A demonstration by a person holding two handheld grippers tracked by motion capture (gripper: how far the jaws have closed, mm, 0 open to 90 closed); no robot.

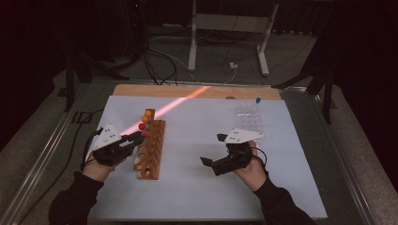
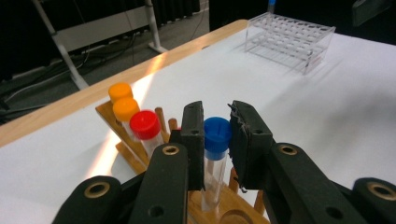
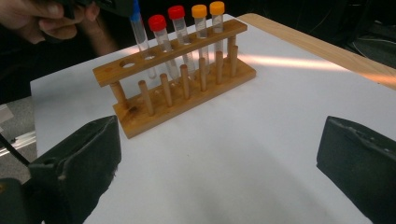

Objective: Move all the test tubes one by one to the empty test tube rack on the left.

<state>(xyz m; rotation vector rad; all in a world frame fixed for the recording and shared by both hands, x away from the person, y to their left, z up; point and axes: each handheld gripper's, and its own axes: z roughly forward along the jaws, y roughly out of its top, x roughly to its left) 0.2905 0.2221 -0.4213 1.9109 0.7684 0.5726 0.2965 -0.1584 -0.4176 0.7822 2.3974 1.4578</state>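
Currently a blue-capped tube (image 2: 216, 140) is being pinched at its cap by the fingers (image 2: 194, 133) of the left gripper (image 1: 136, 138), its lower end standing in a hole of the wooden rack (image 3: 177, 74) beside two red-capped tubes (image 3: 167, 32) and two orange-capped tubes (image 3: 208, 23). Meanwhile the right gripper (image 1: 213, 151) is being held above the bench (image 1: 197, 187) with fingers spread and nothing between them. Progress is being judged partial: two rack holes are remaining unfilled, and whether the blue-capped tube is being seated or lifted cannot be told.

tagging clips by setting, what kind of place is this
Probably a lab-style recording bench: a wooden test-tube rack with capped tubes, a clear plastic rack, and a white mat amid cables and dark stands.
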